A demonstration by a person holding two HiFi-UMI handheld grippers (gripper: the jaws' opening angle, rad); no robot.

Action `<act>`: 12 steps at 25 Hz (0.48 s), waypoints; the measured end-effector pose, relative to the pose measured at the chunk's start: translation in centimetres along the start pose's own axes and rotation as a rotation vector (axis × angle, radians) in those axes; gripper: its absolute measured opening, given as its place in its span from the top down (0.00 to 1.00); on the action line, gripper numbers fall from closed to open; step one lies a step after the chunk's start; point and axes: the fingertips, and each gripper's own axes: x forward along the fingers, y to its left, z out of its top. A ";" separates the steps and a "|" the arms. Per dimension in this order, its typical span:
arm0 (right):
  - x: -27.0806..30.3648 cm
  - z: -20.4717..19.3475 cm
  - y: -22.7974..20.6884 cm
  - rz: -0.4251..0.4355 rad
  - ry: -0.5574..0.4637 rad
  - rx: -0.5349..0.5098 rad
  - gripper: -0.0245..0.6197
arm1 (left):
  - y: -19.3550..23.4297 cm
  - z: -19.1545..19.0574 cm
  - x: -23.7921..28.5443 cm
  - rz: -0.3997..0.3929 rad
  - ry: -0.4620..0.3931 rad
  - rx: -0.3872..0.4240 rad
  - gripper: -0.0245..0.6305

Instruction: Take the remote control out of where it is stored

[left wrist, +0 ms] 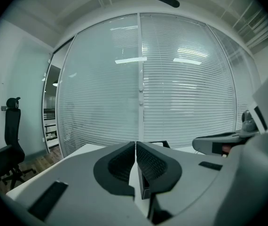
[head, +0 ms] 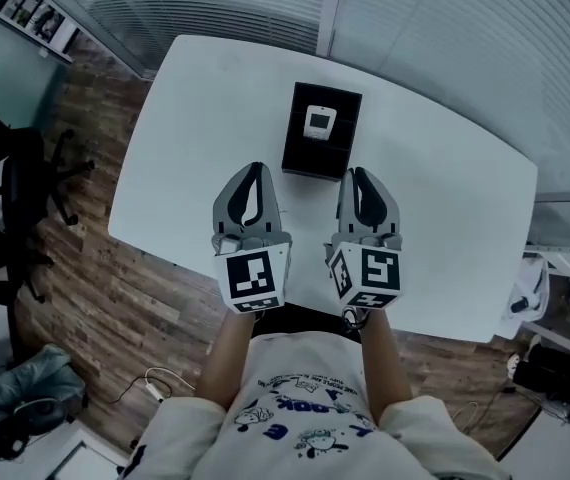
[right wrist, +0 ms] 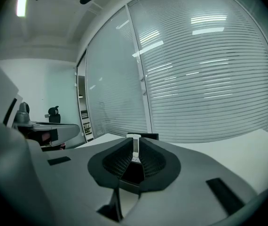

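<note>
A white remote control (head: 319, 121) stands in a black open box (head: 305, 158) at the middle of the white table (head: 435, 198). Both grippers hover over the table's near half, short of the box and pointing at it. My left gripper (head: 258, 166) is shut with nothing in it; its jaws meet in the left gripper view (left wrist: 136, 142). My right gripper (head: 353, 171) is just in front of the box's near right corner, its jaws all but together and bare. Past its tips (right wrist: 136, 139), the remote (right wrist: 134, 136) and the box (right wrist: 151, 136) show.
A glass wall with blinds (head: 265, 8) runs behind the table. Black office chairs (head: 10, 193) stand on the wood floor to the left. A bag and cables (head: 25, 393) lie at the lower left. Shelving with gear (head: 560, 308) stands at the right.
</note>
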 end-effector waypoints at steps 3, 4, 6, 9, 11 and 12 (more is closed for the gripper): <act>1.2 -0.4 0.1 0.016 0.009 0.018 0.91 | -0.1 -0.4 0.8 -0.011 0.011 -0.006 0.94; 1.6 -0.6 0.2 0.021 0.013 0.022 0.91 | -0.2 -0.6 1.1 -0.018 0.014 -0.010 0.94; 2.1 -1.0 0.1 0.022 0.024 0.025 0.91 | -0.3 -0.9 1.7 -0.034 0.020 -0.019 0.94; 2.5 -1.6 -0.2 0.009 0.038 0.037 0.91 | -0.3 -1.3 2.6 -0.037 0.030 -0.023 0.94; 2.8 -2.0 -0.4 -0.003 0.049 0.043 0.91 | -0.3 -1.5 3.4 -0.051 0.039 -0.026 0.94; 3.0 -2.2 -0.6 -0.012 0.056 0.044 0.91 | -0.4 -1.6 3.9 -0.067 0.044 -0.028 0.94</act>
